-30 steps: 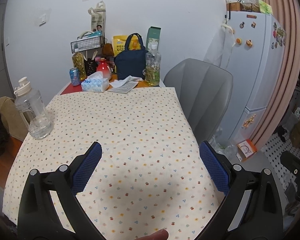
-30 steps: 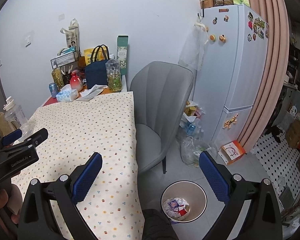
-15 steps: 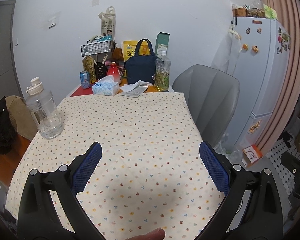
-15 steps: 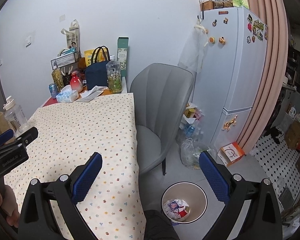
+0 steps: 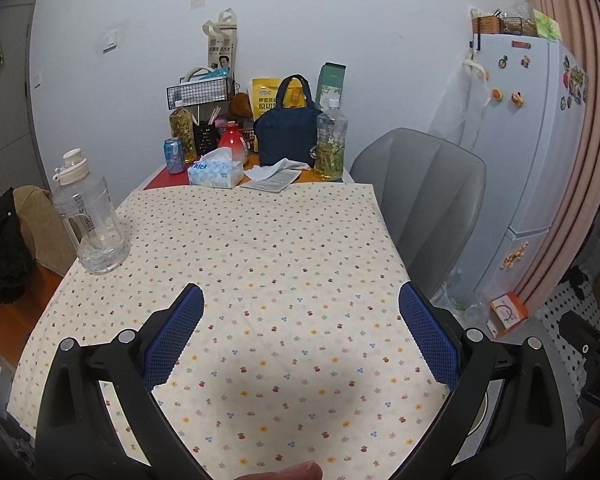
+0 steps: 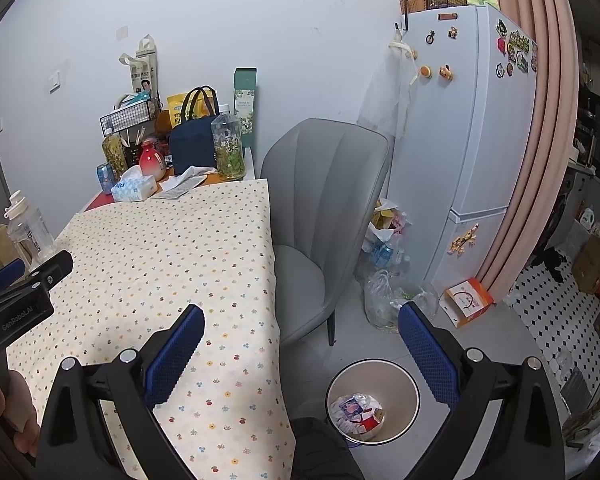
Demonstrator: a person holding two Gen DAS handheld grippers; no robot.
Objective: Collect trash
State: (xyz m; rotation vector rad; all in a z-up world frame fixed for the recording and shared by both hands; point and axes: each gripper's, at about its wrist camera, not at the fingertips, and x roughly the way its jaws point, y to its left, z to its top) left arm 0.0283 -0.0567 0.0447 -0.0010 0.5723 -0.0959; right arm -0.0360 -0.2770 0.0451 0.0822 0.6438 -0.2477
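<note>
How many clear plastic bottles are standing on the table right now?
3: a big water bottle at the table's left edge, a tea bottle at the far end beside the blue bag, and another behind the can. Clutter may hide more.

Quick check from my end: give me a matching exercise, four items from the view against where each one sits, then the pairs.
Items:
1. trash bin
2. water jug
3. tissue box
4. orange box

Places:
A. left edge of the tablecloth
B. floor, at the fridge's foot
C. floor, right of the table, trash inside
D. far end of the table, beside the blue can

Pairs: 1-C, 2-A, 3-D, 4-B
</note>
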